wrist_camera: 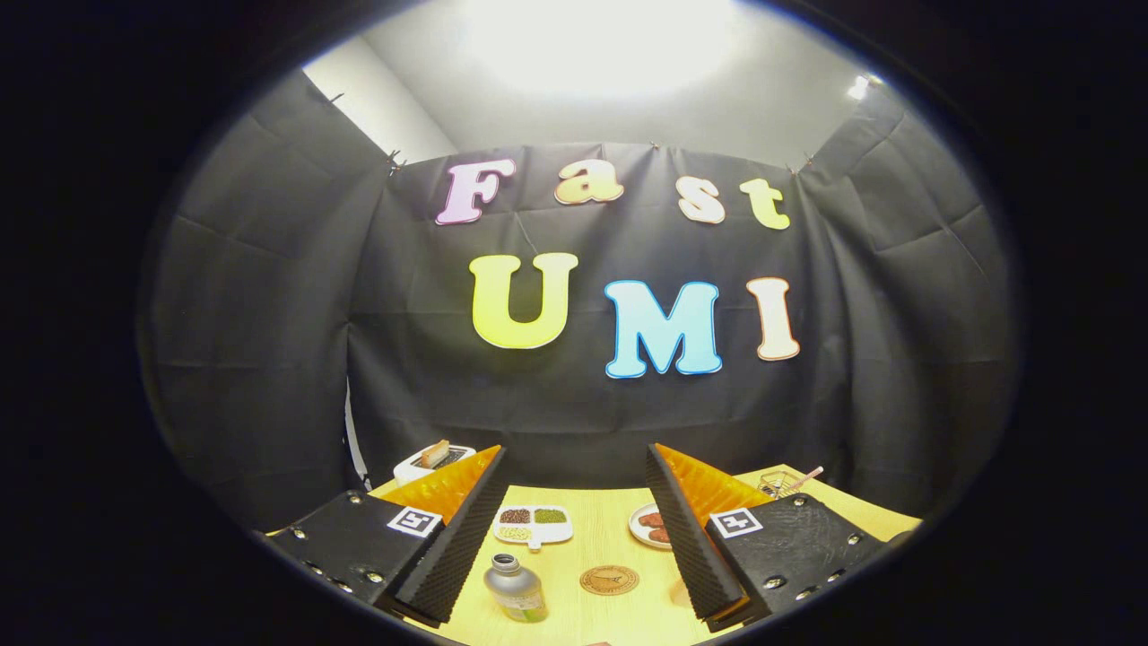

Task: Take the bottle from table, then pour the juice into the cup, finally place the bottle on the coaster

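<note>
Your gripper point(574, 538) hangs above the pale wooden bench point(601, 619) with its fingers spread wide, holding nothing. Between them, close by the left finger, stands the small silver metal bottle with a green label point(516, 588). Just right of it lies the round brown cork coaster point(609, 580). Farther on sit a white divided dish of beans point(533, 525) and a white plate of reddish food point(649, 525). At the far left corner is a white toaster point(433, 461).

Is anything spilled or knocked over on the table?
No, nothing stands out. The bottle stands upright between the open gripper fingers, near the left one. The coaster lies flat beside it, and the divided dish beyond them looks tidy.
</note>
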The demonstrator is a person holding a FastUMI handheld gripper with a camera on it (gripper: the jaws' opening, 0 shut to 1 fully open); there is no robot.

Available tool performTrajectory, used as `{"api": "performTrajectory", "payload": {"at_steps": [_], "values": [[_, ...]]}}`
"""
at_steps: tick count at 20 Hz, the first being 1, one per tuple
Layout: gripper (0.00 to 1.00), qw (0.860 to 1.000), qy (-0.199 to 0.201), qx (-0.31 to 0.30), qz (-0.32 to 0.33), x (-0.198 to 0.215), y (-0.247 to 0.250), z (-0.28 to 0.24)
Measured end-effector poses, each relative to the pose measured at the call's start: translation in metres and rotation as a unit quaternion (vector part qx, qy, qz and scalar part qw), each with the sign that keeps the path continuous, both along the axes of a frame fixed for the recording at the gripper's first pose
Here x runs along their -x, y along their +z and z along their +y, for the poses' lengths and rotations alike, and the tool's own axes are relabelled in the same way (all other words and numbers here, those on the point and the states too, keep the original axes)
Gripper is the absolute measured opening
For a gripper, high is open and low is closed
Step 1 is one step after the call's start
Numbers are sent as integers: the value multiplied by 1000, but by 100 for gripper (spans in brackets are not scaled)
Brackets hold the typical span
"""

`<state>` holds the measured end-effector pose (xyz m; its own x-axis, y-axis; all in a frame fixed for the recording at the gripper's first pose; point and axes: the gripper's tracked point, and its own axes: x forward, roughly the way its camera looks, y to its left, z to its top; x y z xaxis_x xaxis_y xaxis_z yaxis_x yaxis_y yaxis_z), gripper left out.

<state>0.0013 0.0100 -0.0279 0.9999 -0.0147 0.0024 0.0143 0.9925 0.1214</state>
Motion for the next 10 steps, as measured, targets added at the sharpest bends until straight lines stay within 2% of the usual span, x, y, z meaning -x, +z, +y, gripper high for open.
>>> {"api": "performTrajectory", "payload": {"at_steps": [4, 6, 10], "values": [[94, 999, 15, -28, 8, -5, -29, 21], [94, 999, 8, -23, 27, -5, -54, 26], [96, 998, 29, -38, 30, -14, -83, 60]]}}
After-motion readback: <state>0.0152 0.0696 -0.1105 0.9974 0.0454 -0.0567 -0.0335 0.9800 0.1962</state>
